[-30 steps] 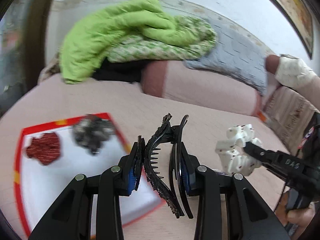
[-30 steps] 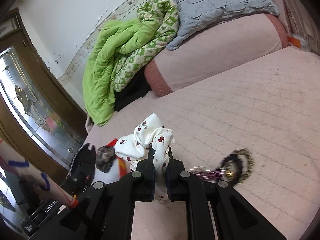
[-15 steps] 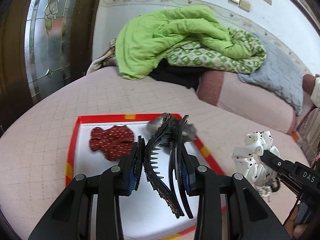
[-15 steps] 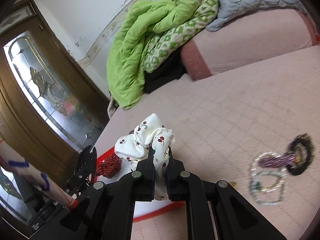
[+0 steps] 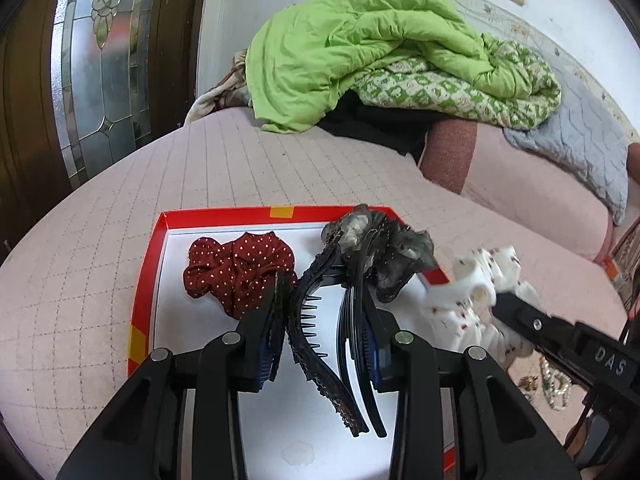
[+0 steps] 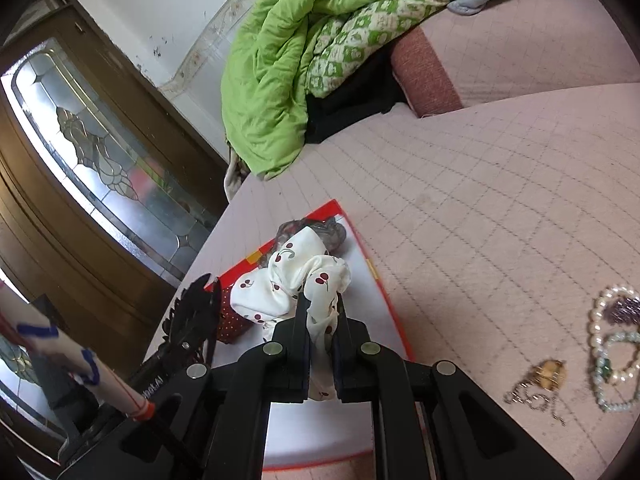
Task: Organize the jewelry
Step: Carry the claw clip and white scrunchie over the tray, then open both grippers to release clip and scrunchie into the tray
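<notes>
Left gripper (image 5: 324,320) sits low in the centre of the left wrist view, jaws clamped on a black hair clip (image 5: 320,316). The clip's toothed halves stand open between the fingers, teeth pointing right, with its long ends running down toward the lower middle of the frame.

Right gripper (image 6: 322,320) occupies the lower centre of the right wrist view, jaws pressed together on a white scrunchie (image 6: 294,284) printed with red cherries. The scrunchie bunches up above the fingertips. In the left wrist view the same scrunchie (image 5: 476,300) appears at the right, just beside the tray's right edge and blurred.

A tray (image 5: 148,280) with a red rim and white floor lies on the pink quilted bed (image 5: 100,260), filling the lower middle of the left wrist view. Inside it, upper left, rests a dark red dotted scrunchie (image 5: 236,268); at its upper right corner rests a grey scrunchie (image 5: 392,256). The clip is held above the tray floor between these two.

At the right edge of the right wrist view, pearl and bead bracelets (image 6: 612,344) lie on the bed, well apart from the tray, with a small gold piece (image 6: 550,372) just left of them.

A green quilt (image 5: 360,52) is heaped at the top of the frame, a glass-panelled door (image 5: 100,72) at the upper left
</notes>
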Action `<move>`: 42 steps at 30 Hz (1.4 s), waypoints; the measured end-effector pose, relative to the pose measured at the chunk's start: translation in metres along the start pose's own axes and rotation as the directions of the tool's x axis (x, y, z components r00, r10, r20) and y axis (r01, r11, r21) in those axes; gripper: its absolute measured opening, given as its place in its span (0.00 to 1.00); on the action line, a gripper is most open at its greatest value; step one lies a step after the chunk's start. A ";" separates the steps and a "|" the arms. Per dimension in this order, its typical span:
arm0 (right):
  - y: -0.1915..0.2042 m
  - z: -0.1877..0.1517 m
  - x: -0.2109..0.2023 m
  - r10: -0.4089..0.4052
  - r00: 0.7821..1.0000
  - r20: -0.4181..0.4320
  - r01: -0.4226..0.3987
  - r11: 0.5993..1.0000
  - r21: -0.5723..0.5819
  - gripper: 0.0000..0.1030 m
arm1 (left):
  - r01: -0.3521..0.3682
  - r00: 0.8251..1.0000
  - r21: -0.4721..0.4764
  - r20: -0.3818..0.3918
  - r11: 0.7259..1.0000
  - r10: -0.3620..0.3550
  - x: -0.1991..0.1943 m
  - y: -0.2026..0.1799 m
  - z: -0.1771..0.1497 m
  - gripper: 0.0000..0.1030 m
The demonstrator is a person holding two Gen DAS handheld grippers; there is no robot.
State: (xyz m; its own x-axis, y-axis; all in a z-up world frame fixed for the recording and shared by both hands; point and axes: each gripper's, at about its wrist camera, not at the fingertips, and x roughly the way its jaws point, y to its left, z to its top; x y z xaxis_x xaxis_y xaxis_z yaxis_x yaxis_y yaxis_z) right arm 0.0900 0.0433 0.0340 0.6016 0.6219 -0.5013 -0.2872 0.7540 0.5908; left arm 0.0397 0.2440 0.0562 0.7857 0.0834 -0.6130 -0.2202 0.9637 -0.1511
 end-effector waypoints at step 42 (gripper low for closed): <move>0.000 0.004 0.054 -0.129 0.986 -0.105 0.126 0.992 -0.033 0.12 | -0.017 0.990 -0.003 -0.138 1.000 0.016 0.036 0.000 -0.003 0.34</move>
State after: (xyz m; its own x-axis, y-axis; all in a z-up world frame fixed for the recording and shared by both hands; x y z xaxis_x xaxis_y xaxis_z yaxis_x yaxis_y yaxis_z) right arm 0.1257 0.0756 0.0095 0.5522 0.5384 -0.6366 -0.2335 0.8328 0.5019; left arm 0.0667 0.2462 0.0321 0.6948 0.0634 -0.7164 -0.2354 0.9613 -0.1433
